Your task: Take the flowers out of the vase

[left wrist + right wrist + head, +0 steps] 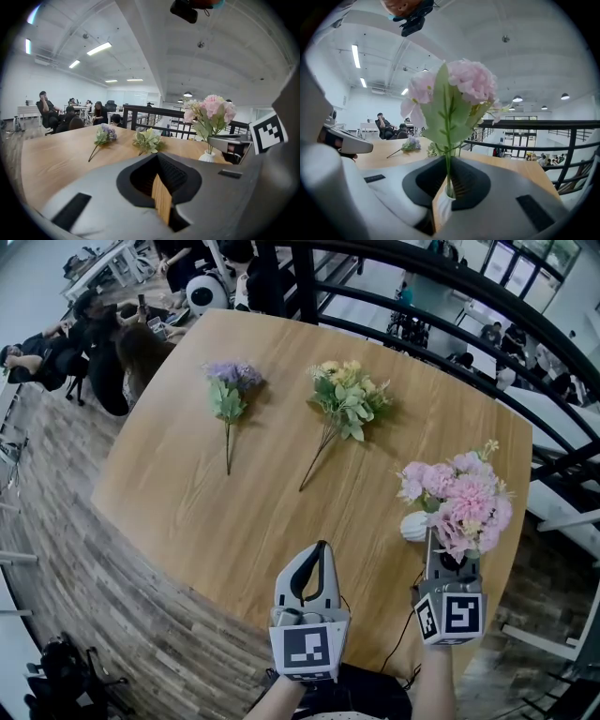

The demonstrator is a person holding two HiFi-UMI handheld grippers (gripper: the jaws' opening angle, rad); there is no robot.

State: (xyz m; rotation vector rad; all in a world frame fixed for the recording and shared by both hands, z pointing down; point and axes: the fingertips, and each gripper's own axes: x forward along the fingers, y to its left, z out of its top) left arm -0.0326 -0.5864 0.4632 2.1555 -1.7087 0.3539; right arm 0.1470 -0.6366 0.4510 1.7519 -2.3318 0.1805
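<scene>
A bunch of pink flowers stands in a small white vase near the table's right edge. My right gripper is shut on its green stem just above the vase's mouth, and the blooms rise over the jaws. My left gripper hangs to the left of the vase, shut and holding nothing. Farther back, a purple bunch and a yellow-green bunch lie flat on the wooden table.
A black railing curves behind the table's far and right edges. People sit at desks beyond the far left edge. The table's near edge runs just in front of both grippers, with plank floor to the left.
</scene>
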